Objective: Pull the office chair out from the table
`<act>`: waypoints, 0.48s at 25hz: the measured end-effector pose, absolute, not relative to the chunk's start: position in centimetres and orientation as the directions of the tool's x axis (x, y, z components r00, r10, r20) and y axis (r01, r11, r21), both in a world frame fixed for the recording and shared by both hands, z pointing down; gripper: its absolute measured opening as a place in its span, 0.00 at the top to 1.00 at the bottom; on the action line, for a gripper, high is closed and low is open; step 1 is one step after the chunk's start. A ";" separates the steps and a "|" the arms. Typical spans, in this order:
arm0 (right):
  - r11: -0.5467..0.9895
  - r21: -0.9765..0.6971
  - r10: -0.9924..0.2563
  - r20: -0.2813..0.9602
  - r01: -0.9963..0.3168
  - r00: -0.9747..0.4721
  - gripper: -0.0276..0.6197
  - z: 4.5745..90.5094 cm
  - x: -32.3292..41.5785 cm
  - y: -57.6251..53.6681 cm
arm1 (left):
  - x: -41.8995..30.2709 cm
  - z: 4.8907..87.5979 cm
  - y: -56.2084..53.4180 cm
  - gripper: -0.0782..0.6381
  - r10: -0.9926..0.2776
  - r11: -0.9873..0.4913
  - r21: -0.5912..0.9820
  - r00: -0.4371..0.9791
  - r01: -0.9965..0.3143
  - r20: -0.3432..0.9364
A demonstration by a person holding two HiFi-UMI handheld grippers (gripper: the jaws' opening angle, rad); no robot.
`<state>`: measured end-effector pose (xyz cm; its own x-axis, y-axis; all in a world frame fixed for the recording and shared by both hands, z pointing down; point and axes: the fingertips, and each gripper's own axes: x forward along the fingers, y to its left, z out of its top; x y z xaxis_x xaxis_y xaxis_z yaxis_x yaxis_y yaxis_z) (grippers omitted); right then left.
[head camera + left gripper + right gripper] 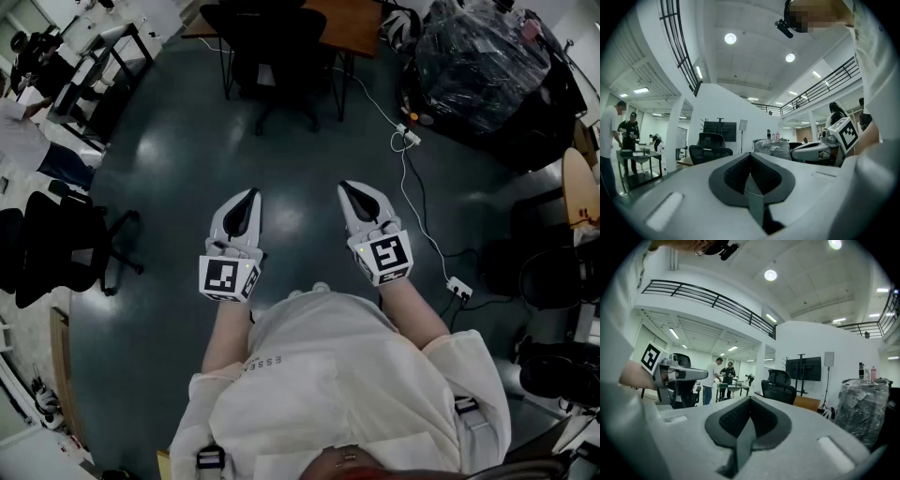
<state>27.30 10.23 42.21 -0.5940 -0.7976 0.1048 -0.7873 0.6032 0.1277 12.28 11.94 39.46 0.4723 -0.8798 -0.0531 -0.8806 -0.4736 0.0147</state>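
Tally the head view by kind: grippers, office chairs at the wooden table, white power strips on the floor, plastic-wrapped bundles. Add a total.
Grippers: 2, left gripper and right gripper
Office chairs at the wooden table: 1
White power strips: 2
Plastic-wrapped bundles: 1
Total: 6

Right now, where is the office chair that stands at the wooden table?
In the head view the office chair is at the top centre, close against the wooden table, to the left of the plastic-wrapped bundle.
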 end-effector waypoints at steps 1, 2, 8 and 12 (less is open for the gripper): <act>0.600 0.127 -0.800 0.106 -0.790 -0.591 0.97 42.2 27.3 10.2 | 12.2 39.5 12.0 0.87 -0.879 -0.476 0.014 0.475 -0.879 -0.054; 0.598 0.127 -0.801 0.107 -0.791 -0.588 0.97 42.3 27.2 10.2 | 12.1 39.5 12.1 0.87 -0.877 -0.478 0.014 0.477 -0.878 -0.054; 0.600 0.121 -0.800 0.111 -0.791 -0.590 0.97 42.5 26.9 10.3 | 12.1 39.7 12.3 0.87 -0.874 -0.484 0.020 0.483 -0.875 -0.048; 0.597 0.112 -0.802 0.112 -0.795 -0.587 0.97 42.7 27.2 10.5 | 12.4 39.9 12.3 0.87 -0.880 -0.475 0.014 0.474 -0.880 -0.040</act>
<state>27.15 10.48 42.72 -0.5866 -0.8021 0.1120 -0.7946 0.5967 0.1119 12.40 12.33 39.92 0.4739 -0.8797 -0.0400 -0.8800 -0.4747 0.0139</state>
